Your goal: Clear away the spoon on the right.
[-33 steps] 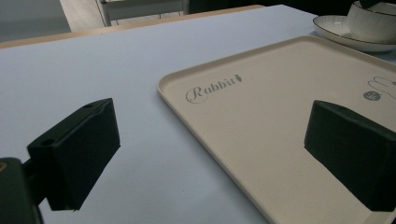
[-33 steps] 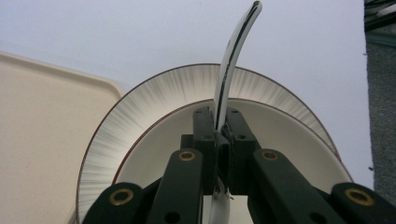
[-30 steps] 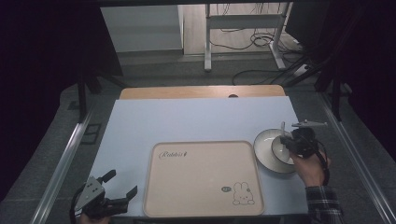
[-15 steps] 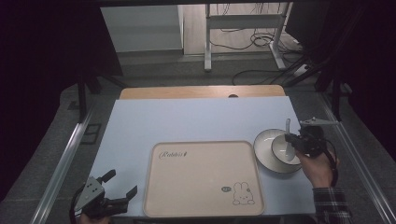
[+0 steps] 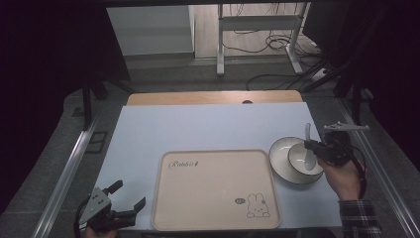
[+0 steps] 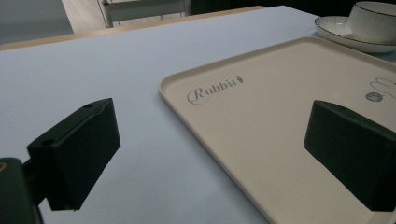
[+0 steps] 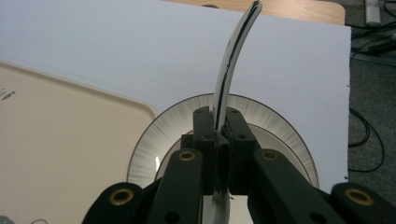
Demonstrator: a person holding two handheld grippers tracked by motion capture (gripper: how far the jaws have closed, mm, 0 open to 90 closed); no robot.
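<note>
A white spoon with a dark edge [image 7: 231,70] is clamped between the shut jaws of my right gripper [image 7: 218,123], its handle curving up and away. In the high view the right gripper [image 5: 317,148] hovers over a white bowl [image 5: 299,158] that sits on a ribbed white plate [image 5: 280,148], and the spoon [image 5: 307,133] reaches down into the bowl. A beige tray [image 5: 213,193] with a "Rabbit" print lies at the middle front. At the table's front left corner my left gripper [image 5: 130,193] stands open and holds nothing. Its own view, the left gripper [image 6: 210,149], faces the tray [image 6: 280,107].
A pale blue mat [image 5: 198,129] covers the table, with a wooden strip [image 5: 213,97] along the far edge. Metal rails [image 5: 64,173] run down both sides. The bowl [image 6: 376,18] and plate [image 6: 334,30] stand beyond the tray's far right corner in the left gripper view.
My right gripper has shifted a little to the right over the bowl with the spoon in it, and the handle now points away. The left gripper has not moved.
</note>
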